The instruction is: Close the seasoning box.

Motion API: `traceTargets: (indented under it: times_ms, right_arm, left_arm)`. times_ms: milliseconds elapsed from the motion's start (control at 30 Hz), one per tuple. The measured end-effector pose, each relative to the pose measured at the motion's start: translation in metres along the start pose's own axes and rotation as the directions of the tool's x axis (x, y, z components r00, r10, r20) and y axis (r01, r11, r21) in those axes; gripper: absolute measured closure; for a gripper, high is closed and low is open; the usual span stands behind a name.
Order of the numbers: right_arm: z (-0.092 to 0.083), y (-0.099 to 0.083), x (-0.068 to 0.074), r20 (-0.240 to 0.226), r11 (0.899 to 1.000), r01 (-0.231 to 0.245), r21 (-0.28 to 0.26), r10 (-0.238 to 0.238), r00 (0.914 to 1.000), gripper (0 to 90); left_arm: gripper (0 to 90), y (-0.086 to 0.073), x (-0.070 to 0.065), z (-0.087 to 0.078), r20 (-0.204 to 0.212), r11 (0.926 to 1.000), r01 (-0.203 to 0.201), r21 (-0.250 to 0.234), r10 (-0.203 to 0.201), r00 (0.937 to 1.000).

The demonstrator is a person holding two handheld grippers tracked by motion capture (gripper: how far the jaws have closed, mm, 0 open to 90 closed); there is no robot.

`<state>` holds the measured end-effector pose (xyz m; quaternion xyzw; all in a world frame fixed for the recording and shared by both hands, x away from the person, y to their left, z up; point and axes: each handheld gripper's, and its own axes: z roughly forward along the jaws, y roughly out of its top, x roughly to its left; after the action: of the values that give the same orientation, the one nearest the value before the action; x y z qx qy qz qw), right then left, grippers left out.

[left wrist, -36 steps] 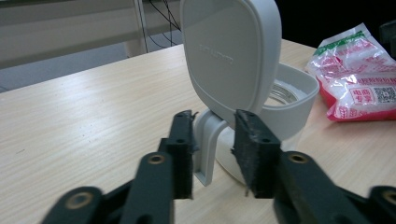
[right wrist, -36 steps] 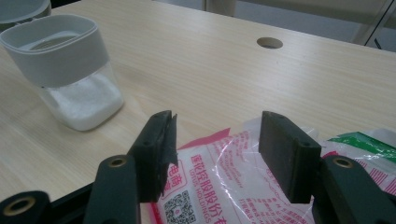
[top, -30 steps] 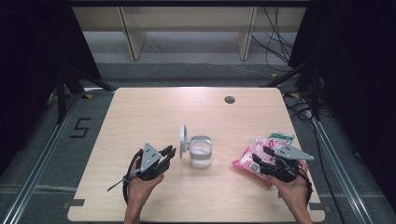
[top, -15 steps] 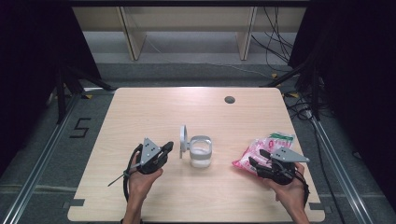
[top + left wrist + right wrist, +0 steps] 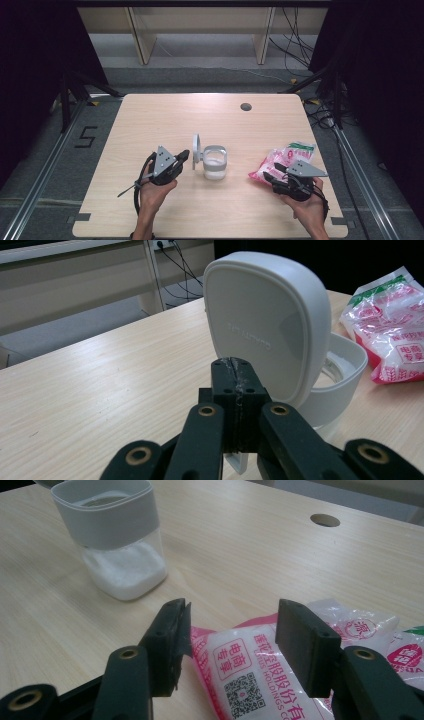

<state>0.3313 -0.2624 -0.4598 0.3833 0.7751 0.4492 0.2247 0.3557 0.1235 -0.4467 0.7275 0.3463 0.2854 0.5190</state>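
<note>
High view first: there's a light wood table [image 5: 150,125] with a small clear container [image 5: 215,162] sitting about in the middle, white powder in the bottom and its white lid [image 5: 197,148] flipped up on the left side. The left claw [image 5: 181,156] is just left of that lid, held in the person's left hand [image 5: 152,192]. Over at the near right, the right claw [image 5: 269,176] is right at the near end of a pink and white bag [image 5: 282,159] lying flat on the table. A dark round hole [image 5: 245,106] sits in the table toward the far side.

Left gripper view: the left claw [image 5: 235,371] is pressed together with nothing between the jaws, its tips right up by the outside of the raised lid [image 5: 265,325]. Can't tell if it actually touches. The bag [image 5: 392,325] is off to the right.

Right gripper view: the right claw [image 5: 230,630] is spread wide, one jaw either side of the bag's [image 5: 250,675] end, not squeezing it. The container [image 5: 117,545] stands further off, lid open.
</note>
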Motion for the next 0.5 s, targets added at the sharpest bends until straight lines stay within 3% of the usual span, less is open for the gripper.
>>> traceTargets:
  times_ms: [67,167,433,467,500]
  right_arm:
    - [-0.002,-0.001,0.001,0.014,1.0,-0.005,0.004,0.004,0.9999,46.7]
    - [-0.001,0.0,0.003,-0.01,1.0,-0.001,0.004,0.001,0.9999,46.4]
    - [-0.003,-0.002,0.01,-0.007,1.0,-0.02,0.015,0.02,0.9998,45.1]
    - [-0.003,-0.002,0.009,-0.012,1.0,-0.002,0.015,0.003,0.9999,45.0]
    - [-0.003,-0.002,0.011,-0.017,1.0,-0.025,0.013,0.026,0.9995,45.0]
  left_arm:
    - [89.4,0.001,0.0,0.002,0.023,0.9999,0.014,-0.005,-0.013,0.9996]
    - [89.4,0.003,0.0,0.005,0.013,1.0,0.005,0.0,-0.005,0.9999]
    - [89.4,0.007,-0.005,0.007,0.019,1.0,-0.007,-0.002,0.007,0.9998]
    - [89.4,0.008,-0.005,0.007,0.018,0.9999,-0.011,-0.002,0.011,0.9998]
    - [89.4,0.009,-0.005,0.007,0.018,0.9999,-0.011,-0.002,0.011,0.9998]
